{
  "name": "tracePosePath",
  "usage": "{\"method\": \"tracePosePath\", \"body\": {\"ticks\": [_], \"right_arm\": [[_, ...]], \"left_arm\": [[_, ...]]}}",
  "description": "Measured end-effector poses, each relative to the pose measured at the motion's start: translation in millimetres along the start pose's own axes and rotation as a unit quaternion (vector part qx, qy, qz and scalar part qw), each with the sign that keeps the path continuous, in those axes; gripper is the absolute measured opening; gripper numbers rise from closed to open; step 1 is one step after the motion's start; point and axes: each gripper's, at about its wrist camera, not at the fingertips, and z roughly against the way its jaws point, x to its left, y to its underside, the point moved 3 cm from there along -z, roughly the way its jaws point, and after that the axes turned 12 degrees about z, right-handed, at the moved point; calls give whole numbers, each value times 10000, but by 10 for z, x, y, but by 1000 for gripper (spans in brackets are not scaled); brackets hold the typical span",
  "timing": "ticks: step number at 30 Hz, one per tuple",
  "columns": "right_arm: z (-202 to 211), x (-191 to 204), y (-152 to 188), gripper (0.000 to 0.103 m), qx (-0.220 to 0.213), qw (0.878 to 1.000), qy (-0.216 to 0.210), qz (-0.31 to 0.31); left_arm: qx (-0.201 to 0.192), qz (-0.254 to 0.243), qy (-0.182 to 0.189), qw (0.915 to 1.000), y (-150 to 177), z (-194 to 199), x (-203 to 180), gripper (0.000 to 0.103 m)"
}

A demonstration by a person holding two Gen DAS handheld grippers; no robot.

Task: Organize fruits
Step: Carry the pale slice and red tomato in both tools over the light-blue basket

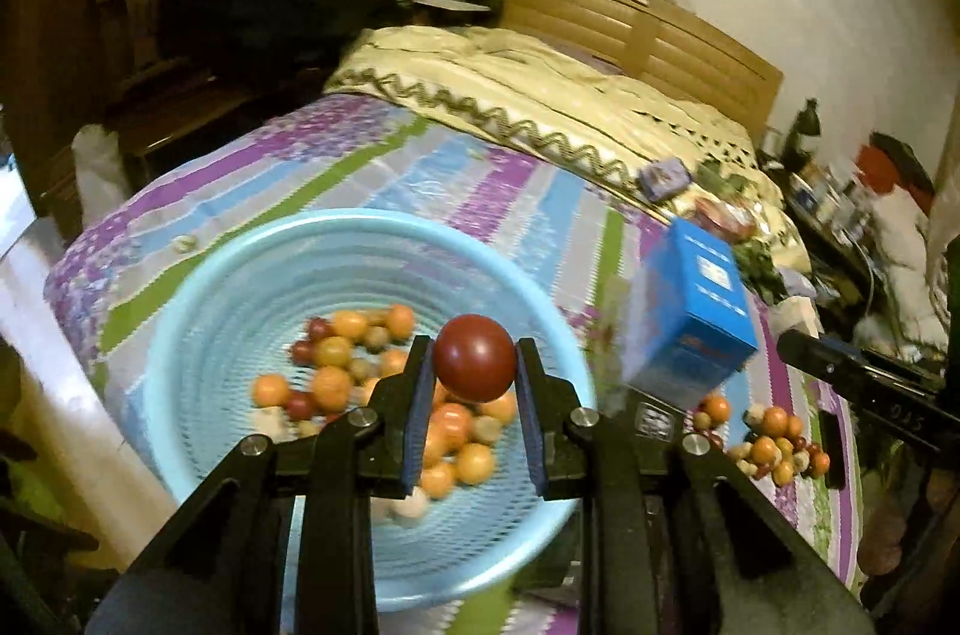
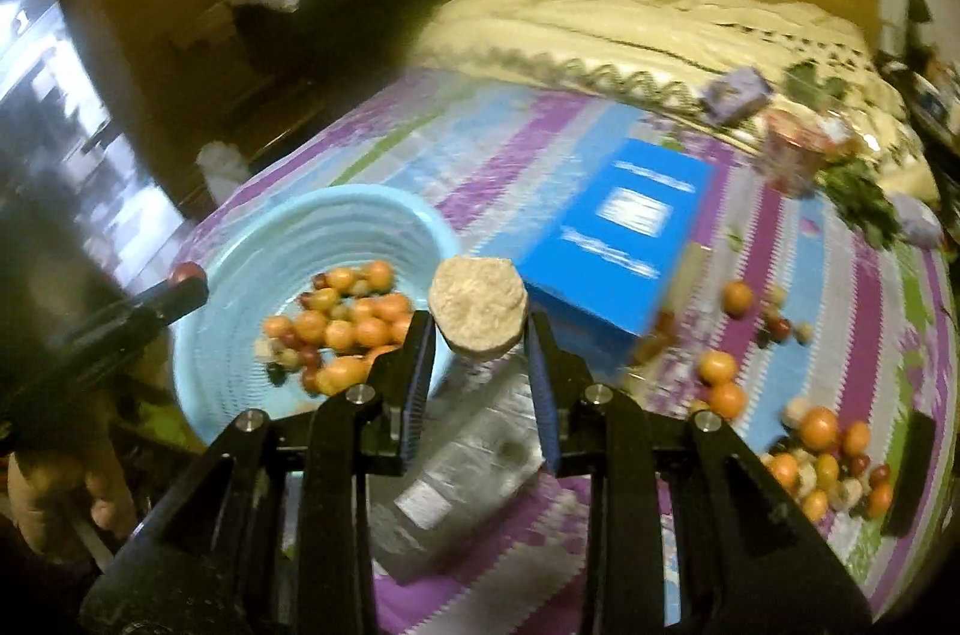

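My left gripper (image 1: 474, 359) is shut on a dark red round fruit (image 1: 474, 356), held above a light blue basket (image 1: 192, 311) on the bed. Several orange, red and pale fruits (image 1: 336, 371) lie in the basket. My right gripper (image 2: 478, 320) is shut on a pale beige, rough-skinned fruit (image 2: 478, 308), just right of the same basket (image 2: 240, 275). The left gripper's tip with its red fruit (image 2: 186, 273) shows at the basket's left rim in the right wrist view. More loose fruits (image 2: 828, 455) lie on the bedspread at the right, also seen as the fruit pile (image 1: 774, 437).
A blue carton (image 2: 618, 239) stands right of the basket, the same carton (image 1: 690, 311) in the left wrist view. A silvery packet (image 2: 468, 461) lies under my right gripper. A cream quilt (image 1: 540, 89), a wooden headboard (image 1: 630, 17) and a cluttered side table (image 1: 840, 191) lie beyond.
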Motion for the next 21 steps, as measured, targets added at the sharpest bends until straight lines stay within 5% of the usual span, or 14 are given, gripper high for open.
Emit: {"method": "tracePosePath", "body": {"ticks": [10,21], "right_arm": [[-545,558,-299,31,657,9955,-528,434],[-938,757,-264,31,1387,9854,-814,563]], "left_arm": [[311,280,-254,9988,-168,-129,640,27],[925,424,-429,9939,-144,-485,1021,27]]}}
